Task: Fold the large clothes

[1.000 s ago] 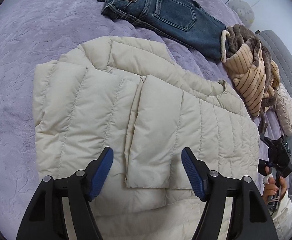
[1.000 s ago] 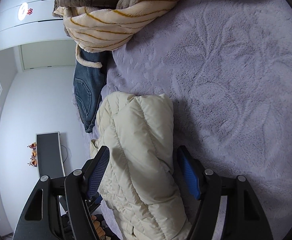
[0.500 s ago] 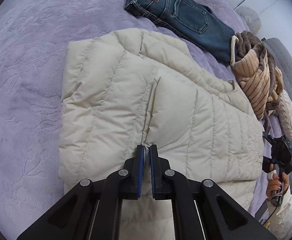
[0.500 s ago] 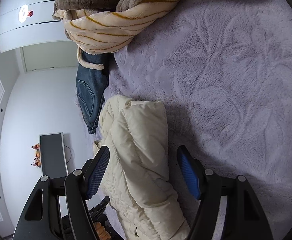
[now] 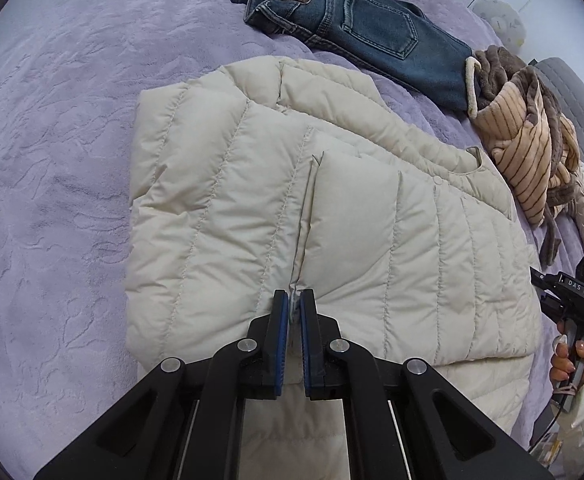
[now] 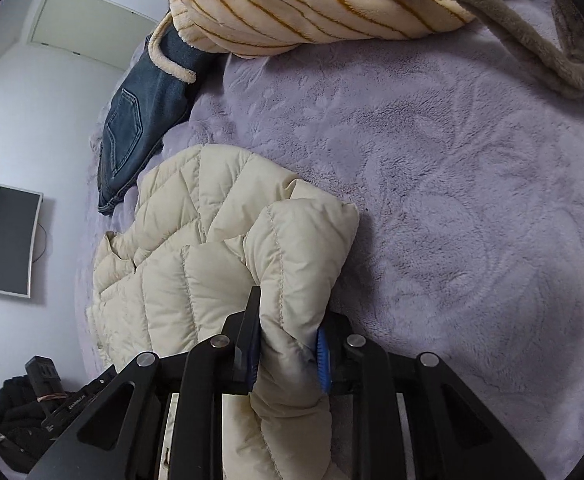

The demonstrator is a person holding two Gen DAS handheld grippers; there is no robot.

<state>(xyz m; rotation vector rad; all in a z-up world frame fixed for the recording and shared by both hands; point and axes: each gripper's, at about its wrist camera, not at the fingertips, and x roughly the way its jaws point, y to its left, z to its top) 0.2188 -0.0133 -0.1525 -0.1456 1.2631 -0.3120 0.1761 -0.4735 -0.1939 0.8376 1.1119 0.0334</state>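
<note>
1. The cream puffer jacket (image 5: 252,208) lies flat mid-bed on the lilac blanket (image 5: 52,160), with jeans (image 5: 363,36) at 1 o'clock.
2. It looks light, soft and slippery, and its puffy folds would likely spring back.
3. The left gripper (image 5: 294,306) is clamped on the folded sleeve's cuff corner.
4. The right gripper (image 6: 288,340) is closing, squeezing a thick folded edge; gripping at seams would probably hold best.

I read this as a home bedroom: bed (image 5: 52,160) under lilac plush cover, jeans (image 5: 363,36), striped fleece robe (image 5: 531,160), wall-mounted screen (image 6: 10,240).
</note>
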